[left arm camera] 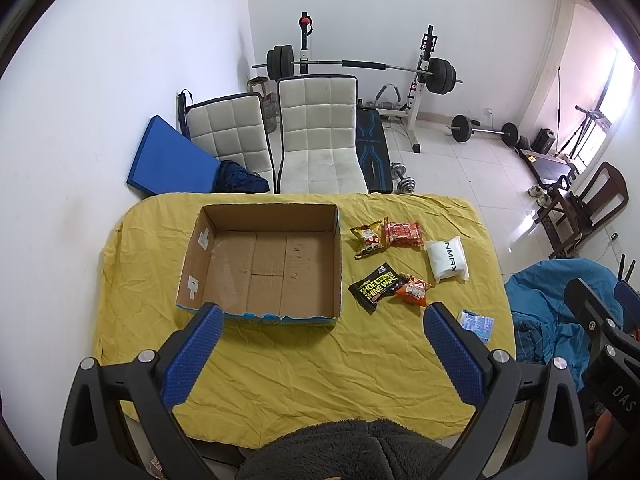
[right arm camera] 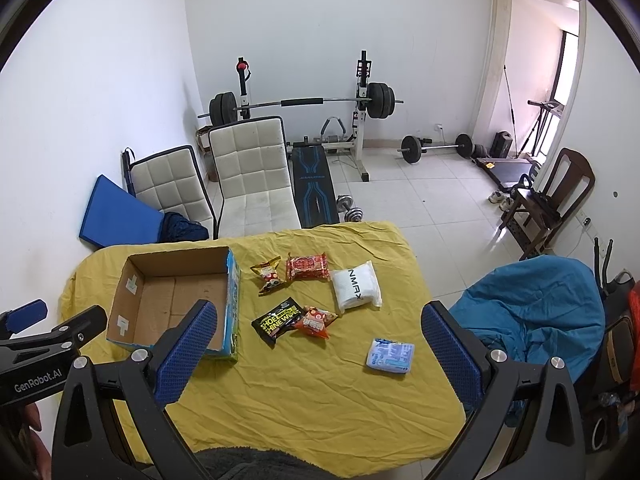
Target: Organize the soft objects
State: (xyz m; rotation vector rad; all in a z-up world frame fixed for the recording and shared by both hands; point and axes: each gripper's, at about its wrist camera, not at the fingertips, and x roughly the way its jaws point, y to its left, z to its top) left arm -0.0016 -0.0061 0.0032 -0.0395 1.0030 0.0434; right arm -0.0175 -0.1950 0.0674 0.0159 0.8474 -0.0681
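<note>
A table under a wrinkled yellow cloth [left arm camera: 280,360] fills the lower middle of both views. On it the cardboard box [left arm camera: 262,260] sits open-topped and holds nothing, toward 10 o'clock from the table's middle. The soft packets lie in a loose group at about 2 o'clock from the box's near corner. The white pack [left arm camera: 447,260] is the largest and lies farthest toward 3 o'clock. At 11 o'clock from it sits the red packet [left arm camera: 403,234], with the yellow snack bag [left arm camera: 367,239] just beside that. Nearer, the black wipes pack [left arm camera: 377,286] touches the orange snack bag [left arm camera: 414,289]. The small blue tissue pack [right arm camera: 390,356] lies alone at 5 o'clock. The left gripper [left arm camera: 324,354] and the right gripper [right arm camera: 320,354] both hover above the near edge, fingers spread wide, holding nothing.
</note>
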